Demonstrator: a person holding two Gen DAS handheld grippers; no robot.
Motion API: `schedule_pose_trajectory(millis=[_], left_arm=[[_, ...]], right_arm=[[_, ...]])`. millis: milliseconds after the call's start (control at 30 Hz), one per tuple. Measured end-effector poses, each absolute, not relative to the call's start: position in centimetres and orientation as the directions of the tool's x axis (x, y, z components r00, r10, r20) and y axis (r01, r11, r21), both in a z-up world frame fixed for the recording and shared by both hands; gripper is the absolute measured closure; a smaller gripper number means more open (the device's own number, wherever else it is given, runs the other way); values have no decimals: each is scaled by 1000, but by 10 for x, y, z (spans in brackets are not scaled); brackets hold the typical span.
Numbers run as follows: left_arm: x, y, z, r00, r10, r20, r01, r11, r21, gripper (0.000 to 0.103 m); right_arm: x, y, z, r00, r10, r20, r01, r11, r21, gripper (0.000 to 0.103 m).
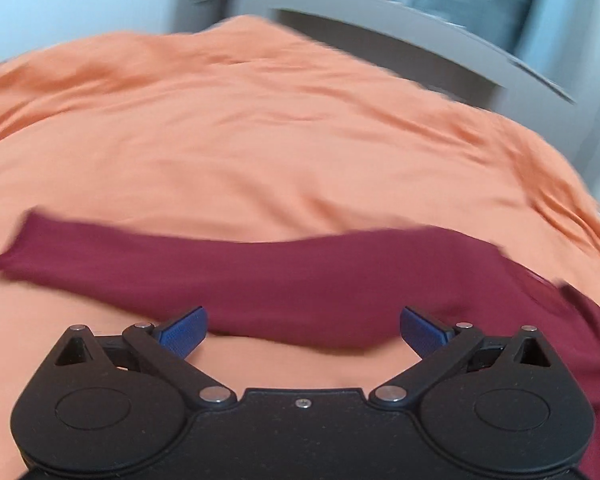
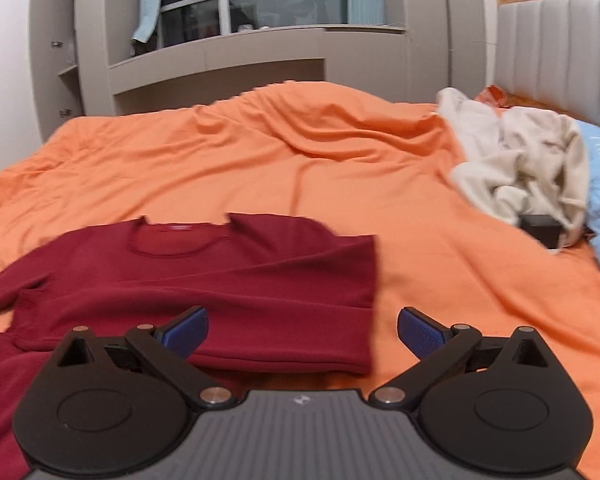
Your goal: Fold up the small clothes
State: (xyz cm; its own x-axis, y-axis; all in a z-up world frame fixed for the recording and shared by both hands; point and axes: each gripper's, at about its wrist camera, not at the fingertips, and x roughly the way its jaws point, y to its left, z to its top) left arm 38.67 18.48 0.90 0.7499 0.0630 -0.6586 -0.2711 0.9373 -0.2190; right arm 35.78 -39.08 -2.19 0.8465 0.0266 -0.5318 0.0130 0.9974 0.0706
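Left gripper (image 1: 303, 330) was spread wide, empty, hovering just over the near edge of the maroon shirt's sleeve (image 1: 180, 268), which stretched leftward across the orange bedspread (image 1: 260, 140); view blurred. Right gripper (image 2: 302, 330) was also spread wide, holding nothing, above the maroon shirt (image 2: 220, 276): right side folded in, neckline away from the camera. Cream garment (image 2: 520, 164) lay crumpled well apart near the headboard (image 2: 560, 48).
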Motion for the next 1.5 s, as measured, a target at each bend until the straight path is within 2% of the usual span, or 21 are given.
schedule_pose_trajectory(millis=[100,267,467,533,633,700,733,800,833,867,1067,1167,1367,1500], left_arm=[[384,229,3,723,134,-678,-398,883,-249,1],[376,279,-2,766,73,-638,-449,772,-450,1],[379,297,-9,763,183,-620,-549,690,-472,1],[377,302,-9,751,229,-619,-589,656,-471,6],[380,303,-8,730,289,-619,-632,632,-449,17],[383,303,-8,721,321,-614,-654,610,-448,36],[379,304,-8,722,327,-610,-657,600,-456,41],[375,305,-8,734,332,-592,-654,580,-486,72],[373,306,-8,744,334,-579,-648,573,-502,81],[372,306,-7,753,340,-564,-641,573,-510,97],[376,280,17,815,366,-449,-569,654,-499,100],[384,249,35,859,334,-387,-498,717,-487,100],[404,151,82,950,153,-272,-250,895,-371,99],[409,73,101,971,-10,-239,-59,959,-276,99]], right_arm=[[359,-373,-25,850,49,-525,-25,998,52,0],[360,-350,-31,845,69,-531,-69,997,20,0],[361,-341,-40,838,73,-541,-87,996,-1,0],[360,-344,-41,836,76,-543,-83,996,11,0],[360,-346,-43,831,82,-550,-80,996,28,0],[360,-350,-44,829,85,-552,-77,996,39,0],[360,-351,-44,829,87,-553,-75,996,45,0],[361,-353,-44,827,92,-554,-74,996,55,0],[361,-354,-44,827,94,-554,-73,996,60,0],[360,-355,-44,828,96,-553,-73,995,63,0],[359,-356,-43,829,100,-550,-73,995,71,0],[358,-358,-42,831,99,-547,-68,995,77,0],[357,-367,-38,841,86,-535,-45,995,89,0],[357,-377,-35,845,69,-530,-18,995,101,0]])
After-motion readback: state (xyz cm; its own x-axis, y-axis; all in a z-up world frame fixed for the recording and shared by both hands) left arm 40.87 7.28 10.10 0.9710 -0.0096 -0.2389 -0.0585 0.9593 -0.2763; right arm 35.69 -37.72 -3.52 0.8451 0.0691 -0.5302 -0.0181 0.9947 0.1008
